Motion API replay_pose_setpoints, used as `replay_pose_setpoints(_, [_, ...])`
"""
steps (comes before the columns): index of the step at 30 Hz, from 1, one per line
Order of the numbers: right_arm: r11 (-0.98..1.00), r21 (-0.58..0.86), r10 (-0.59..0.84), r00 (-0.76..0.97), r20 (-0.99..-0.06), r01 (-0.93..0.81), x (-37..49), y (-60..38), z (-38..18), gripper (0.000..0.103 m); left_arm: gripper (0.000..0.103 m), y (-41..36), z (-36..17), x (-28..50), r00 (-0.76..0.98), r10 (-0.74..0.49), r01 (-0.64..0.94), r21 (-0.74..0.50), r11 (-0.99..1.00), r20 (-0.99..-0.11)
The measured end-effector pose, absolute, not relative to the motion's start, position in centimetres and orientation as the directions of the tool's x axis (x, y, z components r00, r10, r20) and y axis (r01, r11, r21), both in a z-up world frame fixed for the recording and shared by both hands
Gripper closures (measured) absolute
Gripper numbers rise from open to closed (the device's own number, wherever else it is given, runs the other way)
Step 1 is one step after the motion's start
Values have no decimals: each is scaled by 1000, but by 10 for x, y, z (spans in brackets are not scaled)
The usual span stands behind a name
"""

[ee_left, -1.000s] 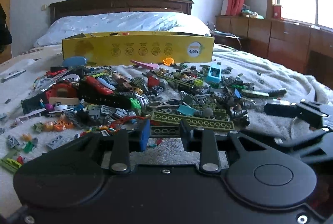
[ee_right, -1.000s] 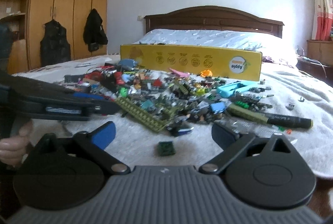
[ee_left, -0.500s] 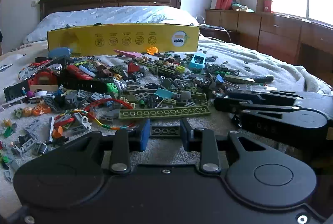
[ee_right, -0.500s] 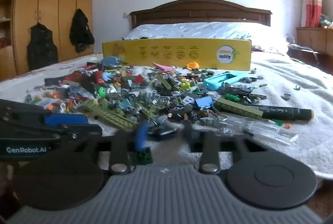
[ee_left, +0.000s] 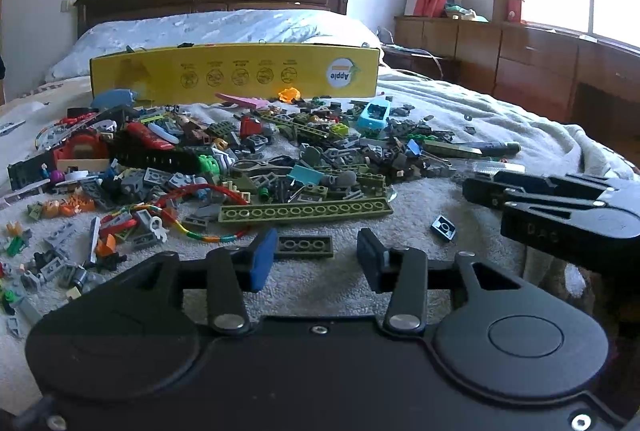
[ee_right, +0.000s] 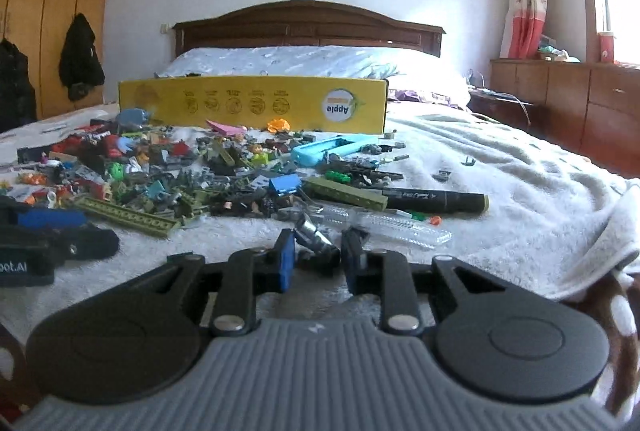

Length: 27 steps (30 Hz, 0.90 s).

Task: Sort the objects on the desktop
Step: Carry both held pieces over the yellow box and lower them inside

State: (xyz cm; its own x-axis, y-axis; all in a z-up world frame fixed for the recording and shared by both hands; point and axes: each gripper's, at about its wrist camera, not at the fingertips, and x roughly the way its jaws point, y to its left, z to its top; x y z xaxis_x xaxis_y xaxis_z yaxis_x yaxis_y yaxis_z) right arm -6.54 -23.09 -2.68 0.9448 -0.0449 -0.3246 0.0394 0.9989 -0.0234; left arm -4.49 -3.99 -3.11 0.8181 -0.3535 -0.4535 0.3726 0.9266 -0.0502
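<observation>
Our left gripper sits low over the bed with its fingers spread, one pad blue and the other dark, and a small dark olive plate with three studs lies flat on the blanket in the gap, touched by neither finger as far as we can tell. Our right gripper has its fingers drawn close around a small dark piece with a shiny metallic end; the pads seem to press it, though the blur there keeps us from naming the piece. Only the left view shows a little dark square tile lying alone near the right gripper's black body. Just beyond the three-stud plate lies a long olive studded plate, rigid and flat, at the near edge of the jumbled pile of plastic bricks, most of them too small to make out. The right view shows more clearly a black marker and a clear ribbed tube beside it, plus a light blue moulded piece. Behind the pile a long yellow cardboard box stands with its printing upside down. All of it rests on a fuzzy white blanket, backed by a dark wooden headboard.
</observation>
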Motion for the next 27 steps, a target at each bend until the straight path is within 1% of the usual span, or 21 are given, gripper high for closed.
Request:
replay_pose_setpoints(1, [999, -17, -39, 949, -313, 35, -68, -230, -27, 47, 60, -40, -32, -45, 819, -352, 371, -49, 927, -453])
replay_pose_setpoints(4, [999, -21, -38, 956, -291, 33, -74, -228, -25, 46, 60, -42, -34, -46, 826, -345, 368, -37, 929, -446])
replay_pose_setpoints(7, [999, -12, -32, 954, -299, 29, -74, -229, -25, 46, 59, -44, -35, -48, 829, -342, 370, -23, 929, -442])
replay_pose_setpoints(11, [998, 61, 0, 947, -321, 21, -75, -241, -26, 46, 58, -43, -34, -47, 826, -347, 371, -36, 928, -445])
replay_pose_setpoints(13, [997, 73, -8, 952, -306, 32, -82, -246, -25, 47, 58, -42, -33, -47, 825, -345, 369, -35, 929, -447])
replay_pose_setpoints(14, [997, 68, -15, 956, -292, 37, -86, -246, -24, 49, 58, -43, -33, -46, 826, -344, 368, -34, 929, -447])
replay_pose_setpoints(16, [998, 63, 4, 965, -262, 13, -95, -244, -21, 70, 58, -43, -33, -46, 827, -341, 364, -36, 931, -446])
replay_pose_setpoints(17, [998, 62, 22, 967, -252, -6, -97, -243, -20, 78, 58, -43, -34, -46, 828, -339, 361, -39, 932, -446])
replay_pose_setpoints(19, [999, 37, 35, 966, -256, -26, -95, -236, -19, 78, 57, -44, -34, -45, 829, -336, 357, -39, 933, -447])
replay_pose_setpoints(21, [1000, 16, 29, 959, -283, -26, -86, -229, -23, 78, 56, -46, -34, -45, 832, -331, 357, -26, 934, -445])
replay_pose_setpoints(23, [996, 48, 89, 941, -326, -78, -78, -225, -29, 79, 55, -47, -34, -43, 834, -325, 354, -20, 935, -446])
replay_pose_setpoints(25, [990, 66, 141, 934, -327, -126, -80, -221, -30, 79, 56, -47, -34, -43, 833, -326, 352, -26, 936, -447])
replay_pose_setpoints(27, [992, 31, 129, 940, -316, -125, -83, -217, -29, 73, 60, -46, -34, -43, 834, -324, 352, -22, 936, -446])
